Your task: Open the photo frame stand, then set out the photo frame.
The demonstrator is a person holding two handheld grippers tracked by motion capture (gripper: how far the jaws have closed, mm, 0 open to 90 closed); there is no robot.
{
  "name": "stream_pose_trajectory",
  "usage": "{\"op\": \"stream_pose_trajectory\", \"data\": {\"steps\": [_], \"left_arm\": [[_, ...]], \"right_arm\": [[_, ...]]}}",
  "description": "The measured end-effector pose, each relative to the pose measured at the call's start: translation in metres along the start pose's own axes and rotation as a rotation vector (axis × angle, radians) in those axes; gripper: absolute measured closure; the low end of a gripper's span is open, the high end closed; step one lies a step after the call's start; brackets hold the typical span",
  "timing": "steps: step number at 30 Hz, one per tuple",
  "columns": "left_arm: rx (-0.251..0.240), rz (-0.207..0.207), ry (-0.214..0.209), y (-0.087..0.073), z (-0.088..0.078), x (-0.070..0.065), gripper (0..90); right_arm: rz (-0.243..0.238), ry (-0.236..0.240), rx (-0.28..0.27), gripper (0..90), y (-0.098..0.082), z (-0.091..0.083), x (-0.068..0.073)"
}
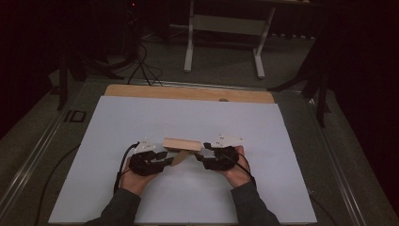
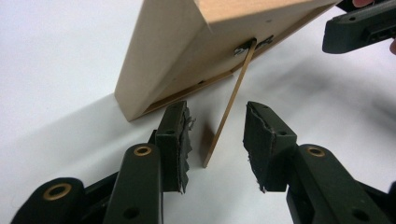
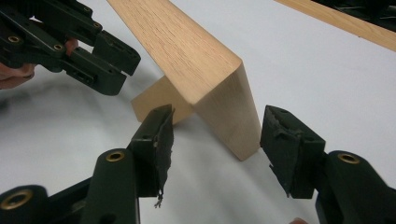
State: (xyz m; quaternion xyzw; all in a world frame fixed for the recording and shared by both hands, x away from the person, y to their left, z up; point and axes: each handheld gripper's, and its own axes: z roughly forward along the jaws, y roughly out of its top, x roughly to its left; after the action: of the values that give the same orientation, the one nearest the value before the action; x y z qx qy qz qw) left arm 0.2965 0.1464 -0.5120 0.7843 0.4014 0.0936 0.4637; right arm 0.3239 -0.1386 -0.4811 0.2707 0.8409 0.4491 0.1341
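A light wooden picture frame [image 1: 181, 143] stands tilted on the white board [image 1: 141, 122], propped by its thin back stand [image 1: 179, 159]. In the left gripper view the frame's back [image 2: 173, 51] rises ahead and the stand leg [image 2: 231, 102] runs down between the jaws of my left gripper [image 2: 215, 140], which is open with a gap on both sides. In the right gripper view my right gripper [image 3: 217, 140] is open around the frame's end [image 3: 196, 60], its pads clear of the wood. The other gripper [image 3: 107, 60] shows beyond the frame.
The white board lies on a wooden tabletop whose far edge [image 1: 188, 92] shows beyond it. Past the table stand a white metal table base [image 1: 226, 28] and floor cables [image 1: 141, 66]. Both hands sit close together at the board's near middle.
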Motion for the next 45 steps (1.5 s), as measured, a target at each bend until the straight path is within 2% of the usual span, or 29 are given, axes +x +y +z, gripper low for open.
{"op": "stream_pose_trajectory", "data": {"steps": [4, 9, 14, 24, 29, 40, 45], "left_arm": [[0.001, 0.004, -0.006, 0.0, -0.002, -0.001, 60.2], [-0.01, 0.023, -0.036, 0.003, -0.008, -0.004, 61.2], [-0.017, 0.039, -0.04, 0.005, -0.013, -0.007, 61.2], [-0.02, 0.044, -0.045, 0.006, -0.015, -0.008, 61.9], [-0.022, 0.048, -0.046, 0.007, -0.015, -0.008, 62.8], [-0.03, 0.053, -0.052, 0.008, -0.018, -0.009, 64.2], [-0.032, 0.073, -0.055, 0.01, -0.02, -0.011, 67.6]], "right_arm": [[0.001, 0.003, -0.004, 43.3, 0.001, -0.002, 0.0], [0.004, 0.011, -0.02, 42.5, 0.004, -0.008, 0.0], [0.005, 0.016, -0.032, 42.5, 0.005, -0.012, 0.0], [0.004, 0.018, -0.066, 42.5, 0.011, -0.02, 0.001], [0.02, 0.02, -0.086, 42.5, 0.013, -0.024, 0.001], [0.061, -0.017, -0.15, 45.7, 0.014, -0.034, -0.006], [0.093, -0.058, -0.172, 48.8, 0.012, -0.038, -0.012]]}}
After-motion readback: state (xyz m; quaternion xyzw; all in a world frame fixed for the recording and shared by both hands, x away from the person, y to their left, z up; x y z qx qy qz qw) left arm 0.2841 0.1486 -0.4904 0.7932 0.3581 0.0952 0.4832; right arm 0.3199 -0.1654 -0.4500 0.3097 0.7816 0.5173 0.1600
